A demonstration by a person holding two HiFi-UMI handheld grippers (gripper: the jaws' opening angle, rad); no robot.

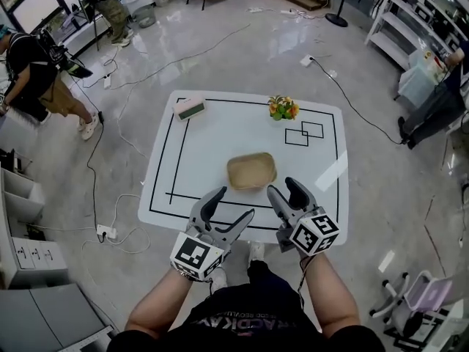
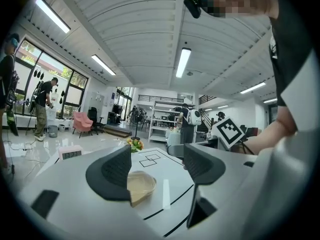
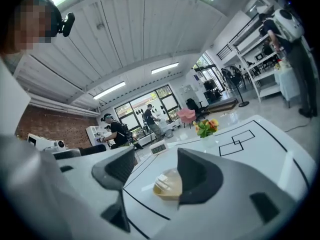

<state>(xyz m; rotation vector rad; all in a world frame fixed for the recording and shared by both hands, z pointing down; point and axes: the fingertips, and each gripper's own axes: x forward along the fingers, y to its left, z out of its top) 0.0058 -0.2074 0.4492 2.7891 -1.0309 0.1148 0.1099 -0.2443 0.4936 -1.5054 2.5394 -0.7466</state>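
A shallow tan bowl (image 1: 251,171) sits near the front middle of the white table (image 1: 205,141). My left gripper (image 1: 233,206) hovers open over the table's front edge, just left of and nearer than the bowl. Close beside it on the right, my right gripper (image 1: 284,188) is open too, with nothing between its jaws. In the left gripper view the bowl (image 2: 140,183) shows past the open jaws of the left gripper (image 2: 156,170). Seen from the right gripper (image 3: 155,176), the bowl (image 3: 167,186) lies just ahead.
A small digital clock (image 1: 190,108) stands at the table's far left corner, and a small pot of flowers (image 1: 283,108) at the far right. Black lines and two overlapping squares (image 1: 303,133) mark the tabletop. Cables cross the floor. People stand at the far left, shelving at the far right.
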